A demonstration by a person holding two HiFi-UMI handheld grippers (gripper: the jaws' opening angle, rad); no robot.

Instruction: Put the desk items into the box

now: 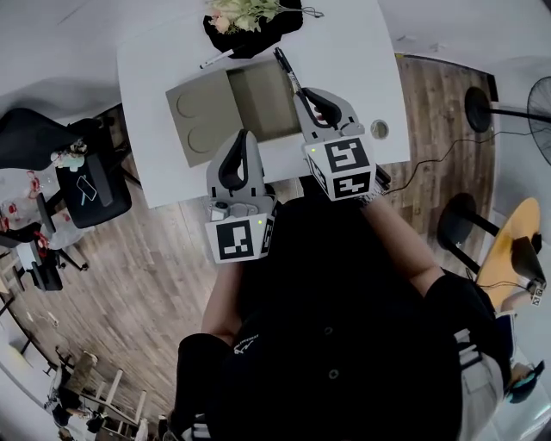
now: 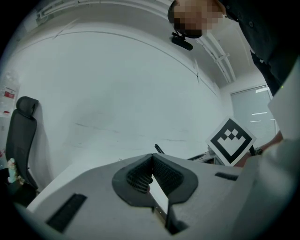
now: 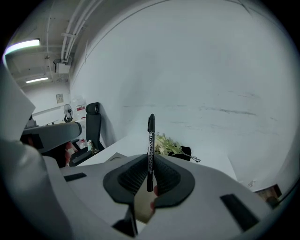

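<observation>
An open cardboard box (image 1: 225, 110) lies flat on the white table (image 1: 362, 52). My right gripper (image 1: 315, 105) hovers over the box's right side, shut on a black marker pen (image 1: 287, 71) that sticks out past its jaws toward the far side. In the right gripper view the pen (image 3: 150, 140) stands upright between the pads (image 3: 138, 174). A second pen (image 1: 215, 59) lies on the table left of the flowers. My left gripper (image 1: 240, 162) hangs at the table's near edge, shut and holding nothing; its pads (image 2: 140, 176) meet at the tip.
A bunch of flowers (image 1: 245, 12) on black cloth sits at the table's far edge. A small round object (image 1: 379, 130) rests near the right front corner. A black chair (image 1: 82, 168) stands left of the table and a stool (image 1: 461, 226) to the right.
</observation>
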